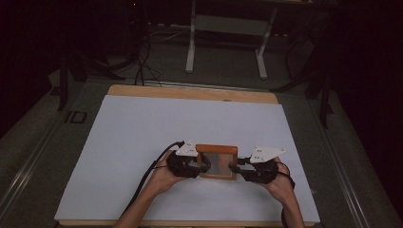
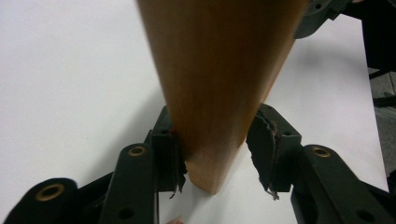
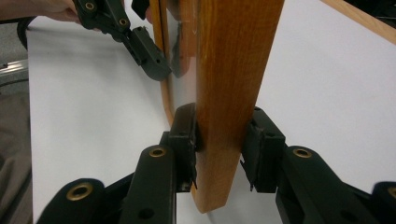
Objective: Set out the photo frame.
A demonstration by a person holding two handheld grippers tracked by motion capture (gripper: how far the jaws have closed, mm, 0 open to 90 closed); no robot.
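Tongs are flanking one wooden frame (image 1: 216,162) on the white worktop (image 1: 142,137). Left tongs (image 1: 205,164) are straddling the frame's left edge, one pad touching the wood and the other standing just off it. Right tongs (image 1: 234,167) are pinching the frame's right edge between both pads. Two hands are reaching in from the near edge, left hand (image 1: 167,176) and right hand (image 1: 280,183) each gripping one tool, forearms angling inward.

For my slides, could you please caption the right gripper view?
Right gripper clamps the wooden frame's edge above the white table; left gripper reaches its far side.
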